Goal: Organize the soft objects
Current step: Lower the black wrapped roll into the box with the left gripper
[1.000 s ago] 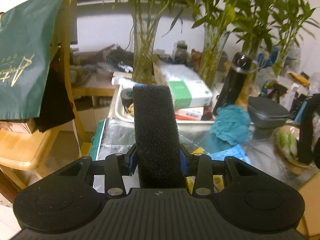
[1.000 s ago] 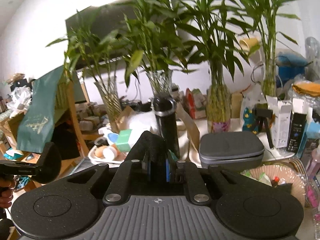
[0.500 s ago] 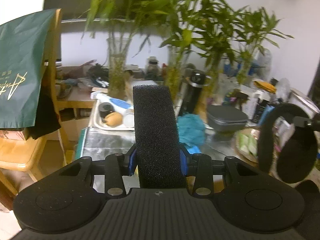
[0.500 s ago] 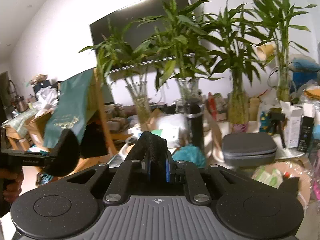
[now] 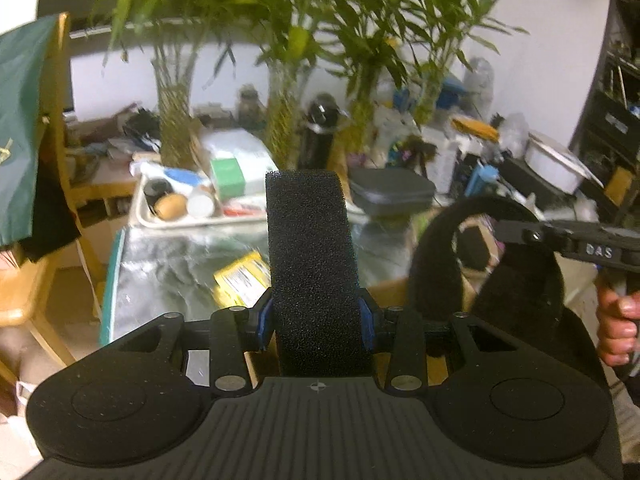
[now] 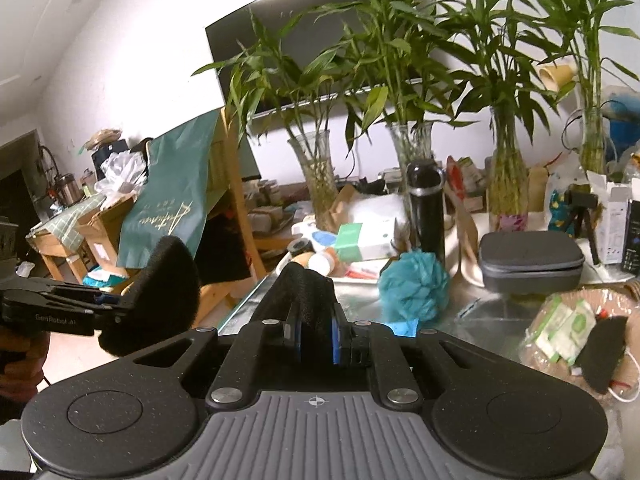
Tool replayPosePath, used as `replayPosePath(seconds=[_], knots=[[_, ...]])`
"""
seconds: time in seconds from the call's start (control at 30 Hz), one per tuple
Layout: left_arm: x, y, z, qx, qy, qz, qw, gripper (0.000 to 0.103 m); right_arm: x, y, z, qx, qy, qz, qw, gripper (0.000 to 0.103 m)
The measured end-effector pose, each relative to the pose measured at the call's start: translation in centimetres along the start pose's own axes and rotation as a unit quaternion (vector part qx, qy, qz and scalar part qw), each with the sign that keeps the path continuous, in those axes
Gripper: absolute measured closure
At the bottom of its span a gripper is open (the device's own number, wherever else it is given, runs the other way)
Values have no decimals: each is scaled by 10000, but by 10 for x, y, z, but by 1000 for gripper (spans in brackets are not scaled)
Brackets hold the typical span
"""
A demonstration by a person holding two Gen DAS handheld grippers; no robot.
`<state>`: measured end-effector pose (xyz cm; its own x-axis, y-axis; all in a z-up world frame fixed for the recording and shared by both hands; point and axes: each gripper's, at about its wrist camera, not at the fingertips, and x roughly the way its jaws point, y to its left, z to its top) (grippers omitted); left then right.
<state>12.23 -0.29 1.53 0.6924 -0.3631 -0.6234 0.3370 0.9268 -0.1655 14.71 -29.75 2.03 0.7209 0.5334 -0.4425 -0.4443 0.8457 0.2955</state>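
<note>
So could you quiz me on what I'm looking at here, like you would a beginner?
1. True or false: the left gripper holds a black foam block.
2. What colour is the bath puff on the table?
A) pink
B) teal
C) white
3. Fill in: the black bottle stands ___ the grey case in the right wrist view.

Key: 1 true. 2 B. 3 left of. The right gripper is also shut, on a folded black foam strip.
</note>
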Motion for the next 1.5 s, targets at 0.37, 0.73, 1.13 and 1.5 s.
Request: replayPosePath(seconds=[0.37, 0.73, 1.13, 1.5], knots=[[18, -10, -32, -7, 564, -278, 9980, 57, 1, 5, -8, -6, 114, 44, 9999, 87], [8, -14, -40, 155, 376, -106, 9991, 41, -2, -1, -11, 83, 136, 23, 9999, 87], [-7, -3, -42, 162, 259, 146, 9994, 41, -2, 0, -10, 79, 145, 81, 9998, 87], [-11, 1, -43, 44, 206, 238, 9995, 41, 14, 2, -10, 144, 382, 261, 9988, 70]])
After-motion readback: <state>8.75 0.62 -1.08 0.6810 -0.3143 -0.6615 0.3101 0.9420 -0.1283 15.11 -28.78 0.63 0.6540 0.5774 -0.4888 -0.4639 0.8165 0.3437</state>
